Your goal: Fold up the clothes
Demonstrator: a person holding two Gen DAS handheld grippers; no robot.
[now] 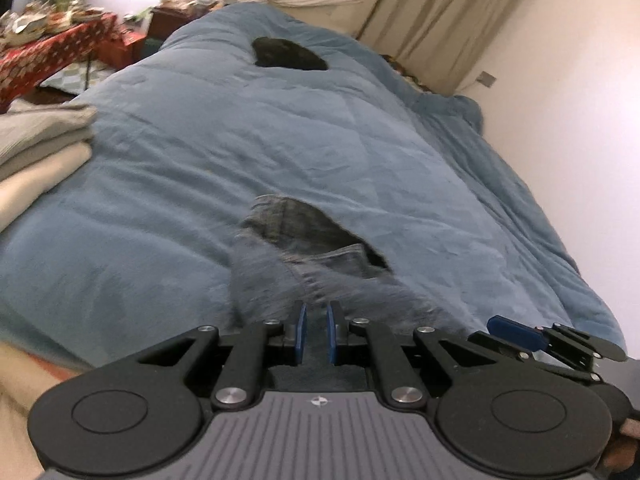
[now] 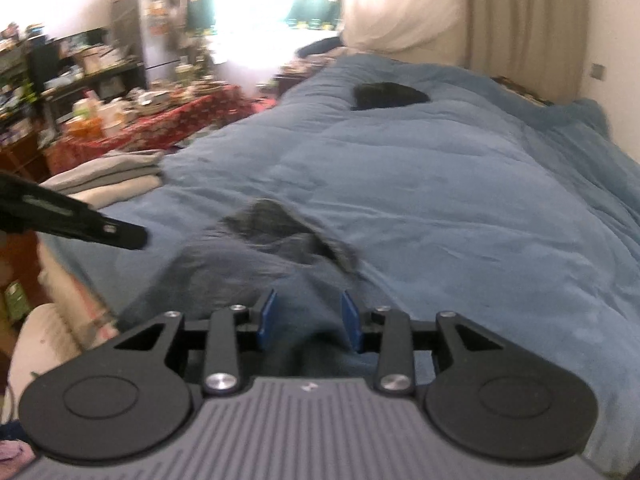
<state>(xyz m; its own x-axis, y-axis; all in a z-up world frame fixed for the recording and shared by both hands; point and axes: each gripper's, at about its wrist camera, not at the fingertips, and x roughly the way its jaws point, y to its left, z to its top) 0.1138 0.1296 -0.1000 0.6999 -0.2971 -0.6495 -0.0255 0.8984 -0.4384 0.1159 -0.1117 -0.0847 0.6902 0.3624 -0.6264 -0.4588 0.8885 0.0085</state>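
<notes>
A pair of blue-grey jeans point(image 1: 304, 248) lies on the blue quilt point(image 1: 280, 140), waist end away from me. My left gripper point(image 1: 317, 312) has its pads close together with denim between them, shut on the jeans' near end. The right gripper shows at the lower right of the left wrist view point(image 1: 516, 330). In the right wrist view the jeans point(image 2: 272, 240) run toward my right gripper point(image 2: 309, 312), whose blue pads stand apart with cloth lying between them. The left gripper's black arm point(image 2: 80, 220) shows at left.
A stack of folded grey and cream clothes point(image 1: 36, 152) sits on the bed's left side point(image 2: 108, 180). A dark garment point(image 1: 288, 54) lies far up the quilt. A cluttered red-clothed table point(image 2: 160, 120) stands left of the bed; wall and curtain point(image 1: 460, 12) on the right.
</notes>
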